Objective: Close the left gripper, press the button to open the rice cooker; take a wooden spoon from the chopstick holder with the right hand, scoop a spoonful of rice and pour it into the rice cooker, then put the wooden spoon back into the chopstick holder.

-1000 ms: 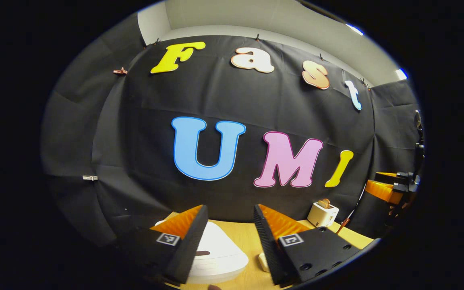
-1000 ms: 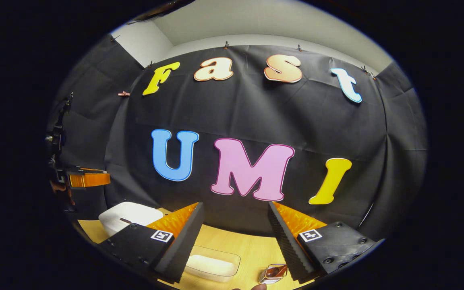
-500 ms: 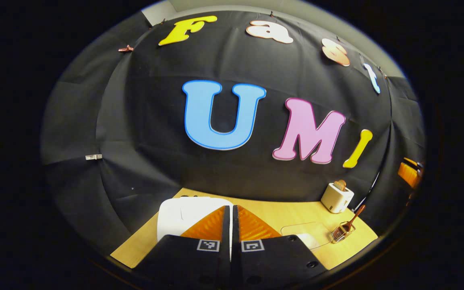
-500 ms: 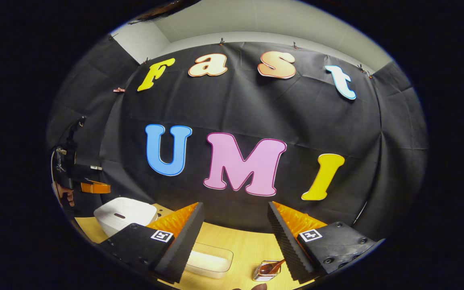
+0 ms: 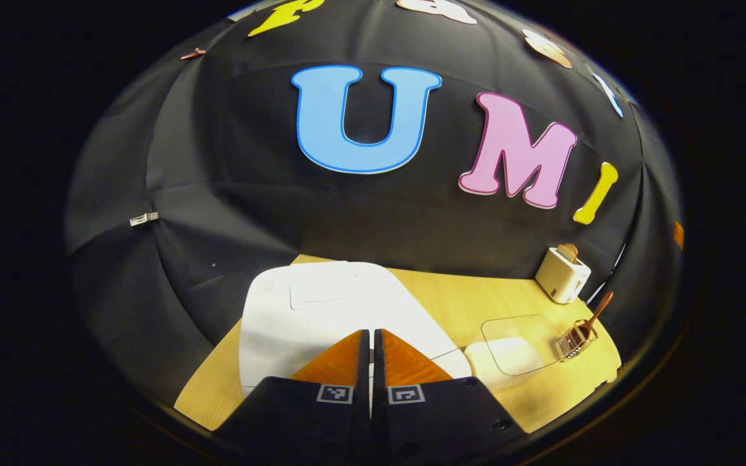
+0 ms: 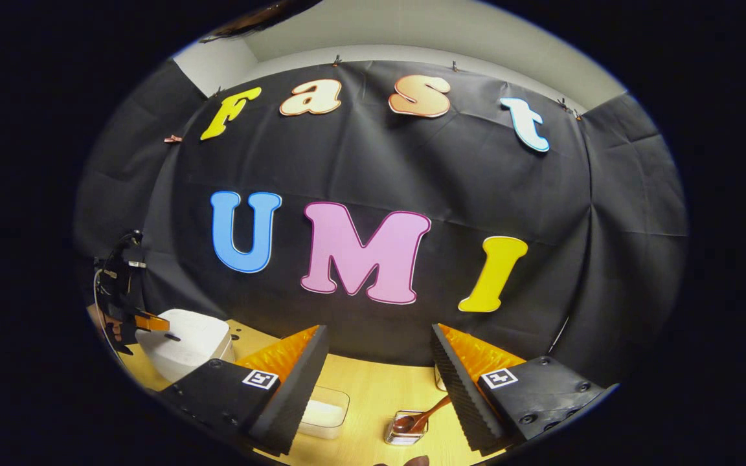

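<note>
At the far left of the right gripper view the left gripper (image 6: 153,321) hangs just above the near edge of the white rice cooker (image 6: 185,346), which sits on the left part of the wooden table (image 6: 379,395). In the left gripper view its own fingers (image 5: 347,356) are pressed together with nothing between them, and they point down and forward at the rice cooker (image 5: 321,310), whose lid is down. The button is hard to make out; I judge it lies on the near front of the lid, right under the joined tips, so the coming move is a short push downward. Whether the tips already touch the lid cannot be told.

To the right of the cooker stands a clear box (image 5: 519,336) with white rice in it. Further right, near the table's right edge, a wire chopstick holder (image 5: 577,338) keeps the wooden spoon (image 5: 596,310), its handle leaning up and to the right. Behind them, against the wall, is a small white toaster (image 5: 562,275).

The right gripper (image 6: 379,375) is wide open and empty, well above the table. The holder (image 6: 402,432) and spoon (image 6: 419,417) lie below and just ahead between its fingers, so this hand is far nearer to the spoon.

No brand or label on the objects can be read; the small square markers on the fingers carry no words.
</note>
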Available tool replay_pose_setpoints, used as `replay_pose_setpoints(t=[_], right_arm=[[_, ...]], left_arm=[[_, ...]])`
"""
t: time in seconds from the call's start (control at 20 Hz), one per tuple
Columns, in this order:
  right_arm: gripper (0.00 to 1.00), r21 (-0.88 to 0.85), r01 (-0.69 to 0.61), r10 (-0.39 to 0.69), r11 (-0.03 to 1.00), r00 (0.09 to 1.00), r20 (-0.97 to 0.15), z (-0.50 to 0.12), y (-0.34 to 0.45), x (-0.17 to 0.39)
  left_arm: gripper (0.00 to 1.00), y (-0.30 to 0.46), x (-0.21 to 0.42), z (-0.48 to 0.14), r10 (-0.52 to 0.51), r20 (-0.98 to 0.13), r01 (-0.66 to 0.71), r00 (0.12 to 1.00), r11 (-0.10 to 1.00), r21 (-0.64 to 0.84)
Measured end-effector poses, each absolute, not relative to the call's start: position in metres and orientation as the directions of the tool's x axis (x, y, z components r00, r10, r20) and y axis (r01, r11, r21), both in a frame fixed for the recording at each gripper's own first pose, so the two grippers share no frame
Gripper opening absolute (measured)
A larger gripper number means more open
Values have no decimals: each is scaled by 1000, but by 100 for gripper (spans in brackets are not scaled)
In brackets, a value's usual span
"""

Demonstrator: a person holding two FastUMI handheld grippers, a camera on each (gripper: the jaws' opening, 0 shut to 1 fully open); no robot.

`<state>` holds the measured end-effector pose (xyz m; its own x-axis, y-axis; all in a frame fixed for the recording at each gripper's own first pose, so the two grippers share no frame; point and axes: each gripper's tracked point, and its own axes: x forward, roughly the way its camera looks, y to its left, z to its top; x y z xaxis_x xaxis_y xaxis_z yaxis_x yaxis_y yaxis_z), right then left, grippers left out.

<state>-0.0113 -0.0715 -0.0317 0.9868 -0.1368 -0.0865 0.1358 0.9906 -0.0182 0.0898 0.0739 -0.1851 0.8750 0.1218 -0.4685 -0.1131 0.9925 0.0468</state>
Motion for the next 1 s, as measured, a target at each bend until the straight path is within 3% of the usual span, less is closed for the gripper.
replay_pose_setpoints(t=[0.25,0.3,0.45,0.5,0.55,0.75,1.0], right_arm=[[97,-28,145,-148,989,984,-100,-35,-77,-12],[97,-29,146,-148,989,984,-103,-37,-79,-13],[97,-32,151,-154,988,982,-109,-38,-82,-12],[97,-34,152,-155,988,982,-110,-38,-83,-11],[97,-36,153,-156,988,982,-109,-37,-84,-11],[97,-32,157,-160,987,981,-113,-38,-85,-11],[97,-30,151,-154,988,983,-103,-37,-83,-14]], left_arm=[[5,78,98,-198,134,-484,-114,865,991,72],[2,80,100,-199,133,-483,-110,865,991,76],[5,84,98,-217,141,-542,-119,829,990,75],[2,85,94,-220,140,-545,-119,827,990,73],[6,84,98,-220,139,-542,-114,829,990,80],[6,86,96,-228,137,-568,-121,812,990,65],[2,83,103,-206,154,-563,-112,812,988,109]])
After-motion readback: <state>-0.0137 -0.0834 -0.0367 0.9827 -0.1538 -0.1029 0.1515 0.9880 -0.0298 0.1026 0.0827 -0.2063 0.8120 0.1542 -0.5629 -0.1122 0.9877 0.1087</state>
